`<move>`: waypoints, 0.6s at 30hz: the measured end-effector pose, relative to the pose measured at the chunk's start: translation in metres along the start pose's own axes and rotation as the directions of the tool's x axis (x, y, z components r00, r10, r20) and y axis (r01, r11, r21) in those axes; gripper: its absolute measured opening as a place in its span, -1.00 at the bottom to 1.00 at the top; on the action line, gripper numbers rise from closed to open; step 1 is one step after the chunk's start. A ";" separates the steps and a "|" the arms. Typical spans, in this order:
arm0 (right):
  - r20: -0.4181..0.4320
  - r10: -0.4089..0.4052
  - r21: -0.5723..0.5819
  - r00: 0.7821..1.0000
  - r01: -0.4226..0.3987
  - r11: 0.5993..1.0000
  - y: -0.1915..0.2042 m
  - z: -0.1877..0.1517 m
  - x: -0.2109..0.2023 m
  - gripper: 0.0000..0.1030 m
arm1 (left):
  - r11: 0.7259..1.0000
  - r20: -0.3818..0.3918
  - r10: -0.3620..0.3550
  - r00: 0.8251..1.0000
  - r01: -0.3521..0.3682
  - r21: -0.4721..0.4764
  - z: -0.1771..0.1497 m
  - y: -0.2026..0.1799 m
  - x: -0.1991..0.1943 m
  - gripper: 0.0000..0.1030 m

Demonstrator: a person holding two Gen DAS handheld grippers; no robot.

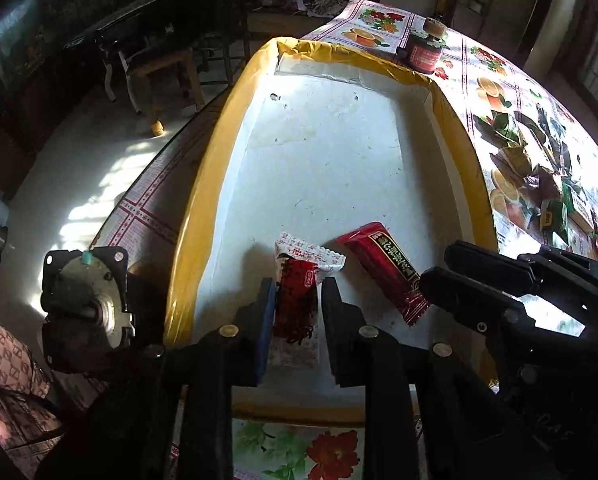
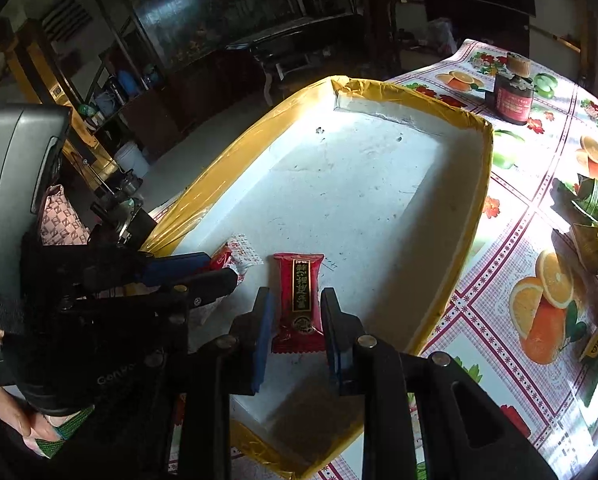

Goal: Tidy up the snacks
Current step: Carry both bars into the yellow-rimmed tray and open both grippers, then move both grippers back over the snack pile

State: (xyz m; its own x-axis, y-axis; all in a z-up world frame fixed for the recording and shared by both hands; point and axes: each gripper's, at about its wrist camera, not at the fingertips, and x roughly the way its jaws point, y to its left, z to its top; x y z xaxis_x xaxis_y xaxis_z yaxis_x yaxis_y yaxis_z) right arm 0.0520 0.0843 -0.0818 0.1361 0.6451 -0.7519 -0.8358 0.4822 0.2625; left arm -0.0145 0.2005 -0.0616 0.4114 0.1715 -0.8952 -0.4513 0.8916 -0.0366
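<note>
Both my grippers are down in the white foam tray with the yellow taped rim (image 1: 235,128). My left gripper (image 1: 297,300) is pinching a red and white wrapped snack (image 1: 299,296), while my right gripper (image 2: 295,312) sits a bit open around a red foil snack bar (image 2: 299,296) lying flat on the tray floor. More green-wrapped snacks (image 1: 539,168) are scattered on the fruit-print tablecloth (image 2: 499,320) beside the tray.

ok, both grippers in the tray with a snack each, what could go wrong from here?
Left gripper pinches the red-and-white snack with its loose wrapper end sticking out; it may snag on release. The right gripper straddles the red snack close beside the left one, so the grippers could bump inside the tray.
</note>
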 end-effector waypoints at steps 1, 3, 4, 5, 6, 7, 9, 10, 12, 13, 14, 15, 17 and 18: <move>0.017 0.001 0.009 1.000 -0.001 1.000 -0.001 -0.001 -0.007 -0.52 | 1.000 0.003 0.001 1.000 -0.001 0.000 0.000 -0.001 -0.002 -0.48; 0.053 0.000 0.026 0.999 -0.001 1.000 -0.005 -0.005 -0.023 -0.42 | 1.000 0.008 -0.003 1.000 0.003 0.003 0.001 -0.005 -0.005 -0.41; 0.062 -0.004 0.034 0.998 0.002 0.999 -0.007 -0.007 -0.028 -0.37 | 1.000 0.010 -0.003 1.000 0.003 0.006 0.002 -0.008 -0.007 -0.39; 0.071 -0.010 0.042 0.997 0.007 0.999 -0.010 -0.009 -0.034 -0.29 | 1.000 0.014 -0.003 1.000 0.003 0.013 0.002 -0.012 -0.009 -0.37; 0.079 -0.016 0.053 0.997 0.012 0.999 -0.014 -0.012 -0.039 -0.26 | 1.000 0.018 -0.004 1.000 0.003 0.019 0.002 -0.015 -0.011 -0.36; 0.084 -0.018 0.064 0.996 0.013 0.998 -0.017 -0.014 -0.043 -0.26 | 1.000 0.021 -0.006 1.000 0.006 0.022 0.001 -0.019 -0.013 -0.35; 0.099 -0.028 0.095 0.995 0.019 0.995 -0.027 -0.021 -0.053 -0.26 | 0.999 0.030 -0.016 0.999 0.015 0.033 0.001 -0.026 -0.017 -0.24; 0.108 -0.031 0.111 0.994 0.019 0.994 -0.032 -0.025 -0.060 -0.26 | 0.999 0.033 -0.016 0.999 0.015 0.038 0.001 -0.031 -0.019 -0.21; 0.124 -0.047 0.143 0.991 0.029 0.989 -0.044 -0.035 -0.073 -0.22 | 0.998 0.040 -0.027 0.999 0.025 0.051 0.000 -0.040 -0.023 -0.10; 0.131 -0.059 0.158 0.990 0.038 0.987 -0.050 -0.040 -0.079 -0.19 | 0.998 0.043 -0.033 0.999 0.030 0.060 0.000 -0.045 -0.025 -0.07; 0.137 -0.071 0.174 0.988 0.047 0.984 -0.057 -0.047 -0.085 -0.15 | 0.997 0.046 -0.039 0.998 0.035 0.069 -0.001 -0.050 -0.027 -0.04; 0.141 -0.086 0.195 0.986 0.057 0.979 -0.064 -0.053 -0.091 -0.12 | 0.996 0.049 -0.045 0.998 0.041 0.081 -0.001 -0.057 -0.029 0.01; 0.151 -0.110 0.241 0.982 0.071 0.968 -0.080 -0.067 -0.104 -0.11 | 0.993 0.048 -0.061 0.997 0.056 0.105 -0.002 -0.070 -0.031 0.08; 0.153 -0.126 0.268 0.980 0.081 0.960 -0.088 -0.074 -0.110 -0.09 | 0.991 0.047 -0.069 0.997 0.063 0.118 -0.003 -0.078 -0.032 0.11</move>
State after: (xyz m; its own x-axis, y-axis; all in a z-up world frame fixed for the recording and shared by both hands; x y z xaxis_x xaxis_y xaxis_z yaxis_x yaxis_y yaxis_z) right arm 0.0710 -0.0731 -0.0671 0.3198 0.6625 -0.6774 -0.6485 0.6742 0.3533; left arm 0.0053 0.1243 -0.0315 0.4784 0.1296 -0.8685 -0.3279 0.9439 -0.0398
